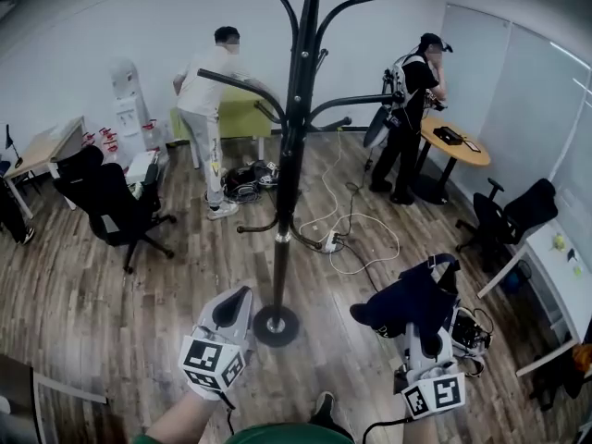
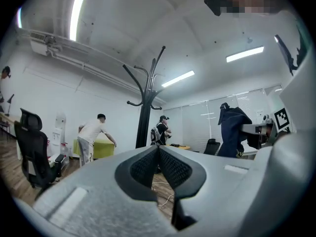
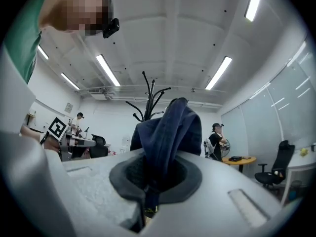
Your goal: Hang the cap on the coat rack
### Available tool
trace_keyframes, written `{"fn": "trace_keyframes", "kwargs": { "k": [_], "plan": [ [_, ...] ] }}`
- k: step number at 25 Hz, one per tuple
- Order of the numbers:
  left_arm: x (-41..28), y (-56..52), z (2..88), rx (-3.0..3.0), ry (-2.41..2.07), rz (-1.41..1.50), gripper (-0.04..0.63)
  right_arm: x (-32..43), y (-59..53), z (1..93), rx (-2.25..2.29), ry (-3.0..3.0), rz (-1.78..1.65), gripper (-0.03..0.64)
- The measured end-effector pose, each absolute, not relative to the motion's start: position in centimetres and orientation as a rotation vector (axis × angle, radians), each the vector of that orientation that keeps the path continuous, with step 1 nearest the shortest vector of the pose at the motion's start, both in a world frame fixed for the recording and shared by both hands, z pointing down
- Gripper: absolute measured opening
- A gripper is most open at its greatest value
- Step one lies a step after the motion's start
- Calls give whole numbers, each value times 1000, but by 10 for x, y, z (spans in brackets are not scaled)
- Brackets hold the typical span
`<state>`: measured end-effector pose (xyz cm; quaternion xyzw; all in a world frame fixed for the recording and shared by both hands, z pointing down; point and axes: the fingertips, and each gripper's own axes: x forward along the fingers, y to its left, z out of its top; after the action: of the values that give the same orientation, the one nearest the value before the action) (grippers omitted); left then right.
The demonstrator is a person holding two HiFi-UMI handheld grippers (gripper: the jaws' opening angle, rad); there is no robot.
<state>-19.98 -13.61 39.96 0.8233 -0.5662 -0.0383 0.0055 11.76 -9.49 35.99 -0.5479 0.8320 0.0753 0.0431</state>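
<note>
A tall black coat rack with curved hooks stands on a round base just ahead of me; it also shows in the left gripper view as the coat rack and beyond the cap as the coat rack. My right gripper is shut on a dark navy cap, held to the right of the pole and well below the hooks. The cap rises out of the closed jaws. My left gripper is near the rack's base, shut with nothing between its jaws.
Two people stand behind the rack, one in white by a green sofa, one in black by a round wooden table. Office chairs stand left and right. Cables and a power strip lie on the wood floor.
</note>
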Motion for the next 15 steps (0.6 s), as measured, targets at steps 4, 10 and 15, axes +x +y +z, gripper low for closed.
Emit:
{"fn": "trace_keyframes", "kwargs": {
  "k": [4,10,15],
  "plan": [
    [-180,-161,388,2550,-1842,-124,14,135,-142,351,-1586,2585,248,11],
    [-155,-195,382,2477,-1949,-113,14,159,-209,338,-1457,2643,281,11],
    [-144,-210,374,2412,-2059,-93,14,177,-259,328,-1350,2668,298,11]
  ]
}}
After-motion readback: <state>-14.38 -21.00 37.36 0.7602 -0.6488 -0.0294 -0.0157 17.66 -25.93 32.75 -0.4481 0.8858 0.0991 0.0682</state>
